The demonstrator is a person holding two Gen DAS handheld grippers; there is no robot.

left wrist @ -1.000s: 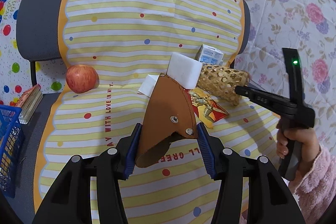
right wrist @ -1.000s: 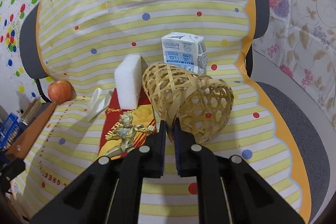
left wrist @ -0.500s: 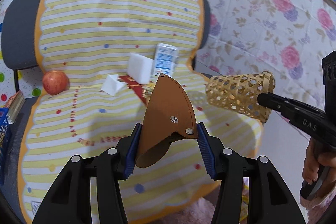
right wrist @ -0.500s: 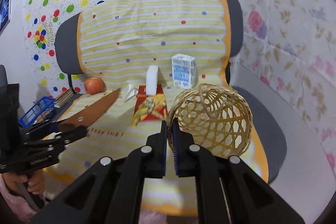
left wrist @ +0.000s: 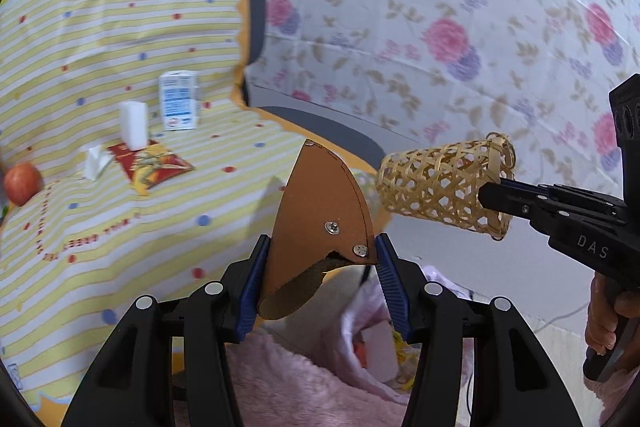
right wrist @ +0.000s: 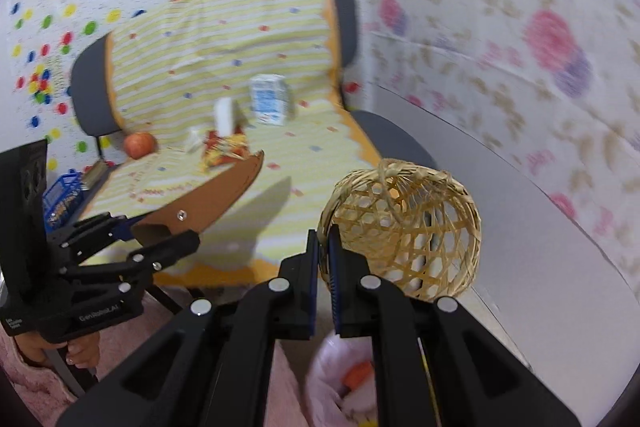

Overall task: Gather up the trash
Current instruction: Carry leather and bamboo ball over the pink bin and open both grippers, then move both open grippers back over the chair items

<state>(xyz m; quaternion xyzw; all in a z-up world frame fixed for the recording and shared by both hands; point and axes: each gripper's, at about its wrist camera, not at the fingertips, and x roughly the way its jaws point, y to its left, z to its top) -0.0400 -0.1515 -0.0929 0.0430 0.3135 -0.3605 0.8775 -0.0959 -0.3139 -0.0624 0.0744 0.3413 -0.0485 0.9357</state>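
Note:
My left gripper (left wrist: 320, 267) is shut on a brown leather sheath (left wrist: 320, 219), held in the air off the chair's front edge; the sheath also shows in the right wrist view (right wrist: 208, 199). My right gripper (right wrist: 324, 255) is shut on the rim of a small woven bamboo basket (right wrist: 404, 227), seen from the side in the left wrist view (left wrist: 444, 183). Below both grippers sits a pink-lined trash bag (right wrist: 344, 383) with scraps inside. On the striped chair cover lie a milk carton (left wrist: 178, 99), a white foam block (left wrist: 134, 125), a crumpled tissue (left wrist: 96, 161), a red snack packet (left wrist: 154, 165) and an apple (left wrist: 22, 183).
The chair (right wrist: 352, 23) has a yellow striped cover and stands against a floral wall (left wrist: 440, 27). A blue crate (right wrist: 64, 195) and books sit left of the chair. Grey floor (right wrist: 520, 227) lies to the right.
Both grippers have pulled back from the chair and swung right, carrying the sheath and the basket. The trash bag has come into view below them.

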